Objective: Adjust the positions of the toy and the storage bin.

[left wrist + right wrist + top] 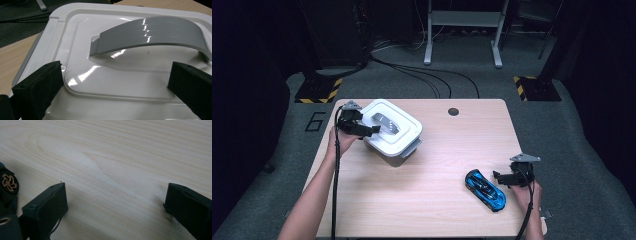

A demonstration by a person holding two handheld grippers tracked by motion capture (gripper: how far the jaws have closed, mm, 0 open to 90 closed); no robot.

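On your left, the glossy white plastic storage box [393,131] sits at the far left of the pale wooden table [437,150], its lid on and its curved grey handle [384,123] lying across the top. Nothing looks done yet: the lid appears seated and the box unopened. Your left gripper [371,129] hangs at the box's near-left edge with its jaws spread wide. In the left gripper view the black pads [37,88] stand well apart over the lid's rim, with the handle [152,32] ahead and between them, not yet touched. My reading is that you are lined up to take the handle but must go forward before closing.

Moving right, the middle of the table is bare wood. Then comes the small blue and black toy car [485,189], lying near the front right, its length running diagonally. It rests on the table, ungrasped.

Your right gripper [498,176] sits just beside the car on its right, jaws wide and empty. In the right gripper view one bronze-spoked wheel [8,182] of the car peeks in at the left edge, outside the jaws. So both pickups remain.
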